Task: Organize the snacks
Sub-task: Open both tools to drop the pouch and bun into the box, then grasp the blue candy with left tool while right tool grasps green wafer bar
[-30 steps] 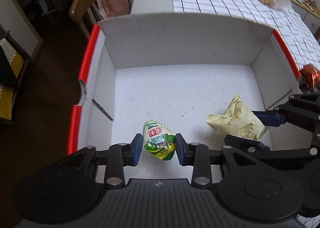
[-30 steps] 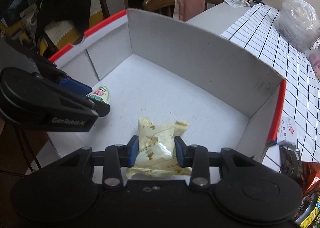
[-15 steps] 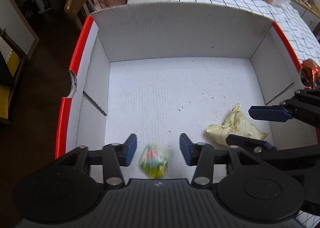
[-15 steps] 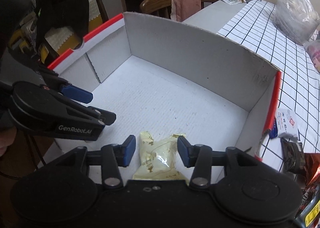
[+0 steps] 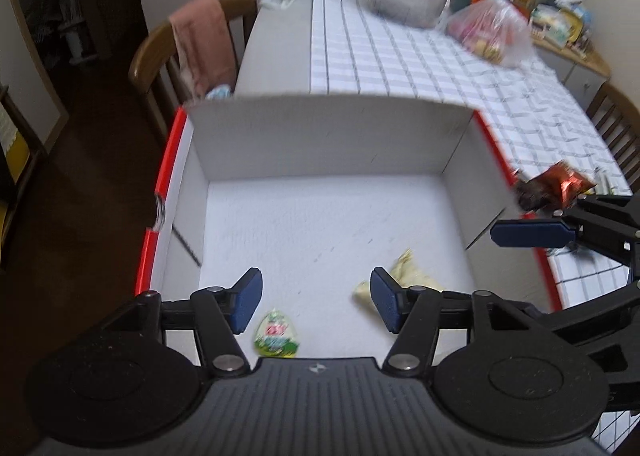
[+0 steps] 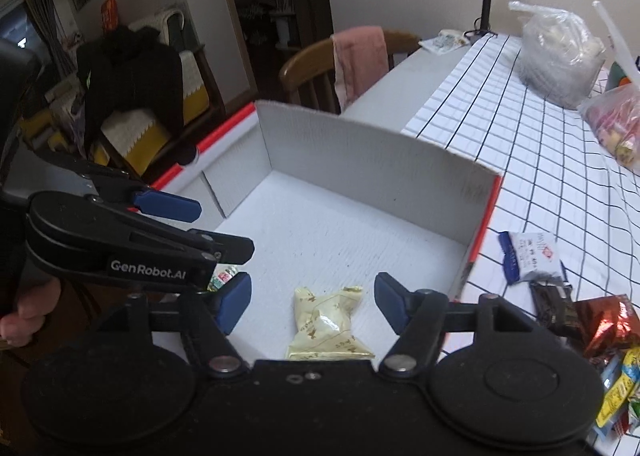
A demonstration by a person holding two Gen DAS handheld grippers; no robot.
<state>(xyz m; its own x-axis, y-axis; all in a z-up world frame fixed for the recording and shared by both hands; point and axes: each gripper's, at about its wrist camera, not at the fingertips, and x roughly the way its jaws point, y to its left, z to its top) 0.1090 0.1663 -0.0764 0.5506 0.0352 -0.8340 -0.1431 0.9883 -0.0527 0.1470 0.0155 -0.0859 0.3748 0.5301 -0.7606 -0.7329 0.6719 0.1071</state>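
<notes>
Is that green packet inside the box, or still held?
Inside: the green packet lies on the box floor, free of the open left tongs.

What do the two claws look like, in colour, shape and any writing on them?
Both are alike. The left claw and the right claw are matte black plastic with two round discs at the base and jointed black linkage bars with silver rivets. Each finger ends in a flat blue pad. Seen from the right wrist view, the left claw's side bears white lettering, "GenRobot.AI". No cables show.
</notes>
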